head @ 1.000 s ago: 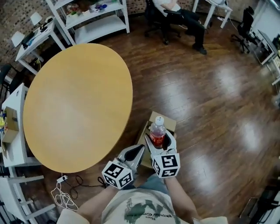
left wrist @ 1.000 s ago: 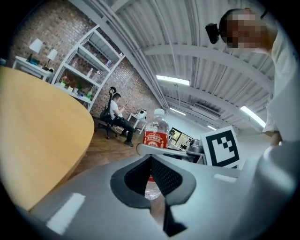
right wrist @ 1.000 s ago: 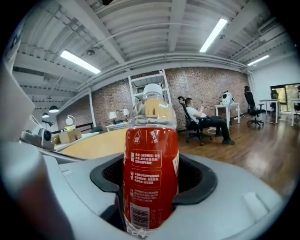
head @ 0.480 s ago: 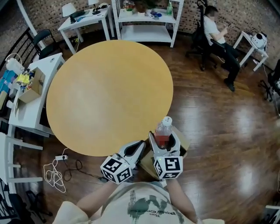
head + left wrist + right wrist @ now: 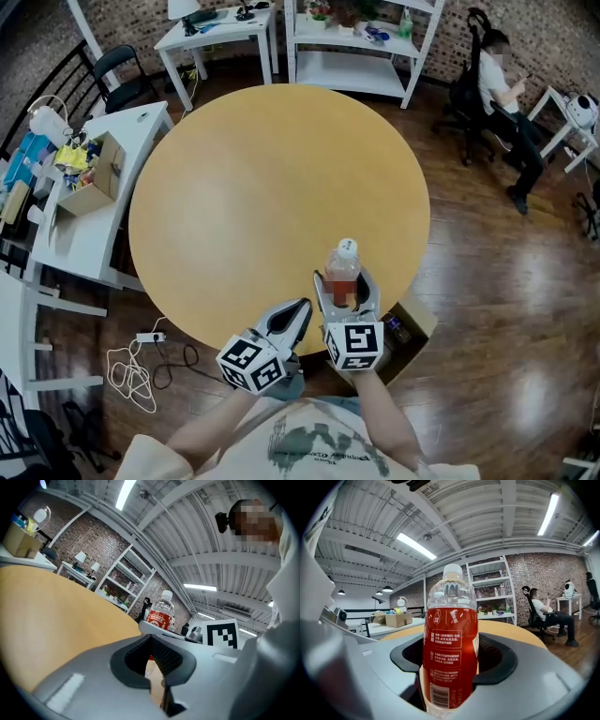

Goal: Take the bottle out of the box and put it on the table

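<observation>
A clear bottle (image 5: 342,265) with red drink, a red label and a white cap stands upright between the jaws of my right gripper (image 5: 345,283), which is shut on the bottle's lower body. It hangs over the near right edge of the round wooden table (image 5: 262,187). In the right gripper view the bottle (image 5: 451,639) fills the middle, clamped at its lower half. The open cardboard box (image 5: 415,325) sits on the floor just right of that gripper. My left gripper (image 5: 299,308) is shut and empty beside it, at the table's near edge. The left gripper view shows the bottle (image 5: 161,615) beyond its jaws.
A white side table (image 5: 89,230) with a small cardboard box (image 5: 94,187) and clutter stands at the left. White shelves (image 5: 352,56) and a desk line the back wall. A person (image 5: 506,89) sits on a chair at the back right. A white cable (image 5: 131,380) lies on the floor.
The right gripper has carried the bottle from above the box on the floor to over the table's near edge. The left gripper stayed shut alongside it.
</observation>
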Available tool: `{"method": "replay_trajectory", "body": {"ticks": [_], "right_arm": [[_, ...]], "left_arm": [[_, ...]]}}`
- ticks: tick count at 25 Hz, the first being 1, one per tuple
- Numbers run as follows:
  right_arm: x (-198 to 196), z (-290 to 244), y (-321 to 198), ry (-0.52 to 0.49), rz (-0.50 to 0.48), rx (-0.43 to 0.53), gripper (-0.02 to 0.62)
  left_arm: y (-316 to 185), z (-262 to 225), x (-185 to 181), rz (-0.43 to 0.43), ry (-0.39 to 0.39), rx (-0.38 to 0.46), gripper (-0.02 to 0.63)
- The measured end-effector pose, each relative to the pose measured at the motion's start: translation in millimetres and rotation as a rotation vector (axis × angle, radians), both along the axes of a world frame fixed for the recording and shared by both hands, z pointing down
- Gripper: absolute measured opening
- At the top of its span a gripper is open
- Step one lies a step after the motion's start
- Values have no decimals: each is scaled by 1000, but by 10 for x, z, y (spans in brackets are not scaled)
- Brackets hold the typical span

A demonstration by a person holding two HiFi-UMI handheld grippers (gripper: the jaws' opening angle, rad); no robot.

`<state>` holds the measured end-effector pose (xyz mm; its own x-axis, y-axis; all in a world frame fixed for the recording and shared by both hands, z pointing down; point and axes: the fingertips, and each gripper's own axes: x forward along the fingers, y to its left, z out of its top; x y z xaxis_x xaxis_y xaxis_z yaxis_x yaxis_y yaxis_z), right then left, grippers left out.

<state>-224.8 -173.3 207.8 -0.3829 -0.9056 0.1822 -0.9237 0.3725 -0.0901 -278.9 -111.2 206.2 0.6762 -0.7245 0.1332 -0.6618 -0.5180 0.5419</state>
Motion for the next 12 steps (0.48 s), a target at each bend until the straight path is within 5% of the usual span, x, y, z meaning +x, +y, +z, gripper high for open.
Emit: {"method": "replay_trajectory", "body": {"ticks": [12], "right_arm": [[-1054,317,-524,38,-49,-48,298]], "left_arm": [[-475,62,-1033,-102,-18,-27,0]]}}
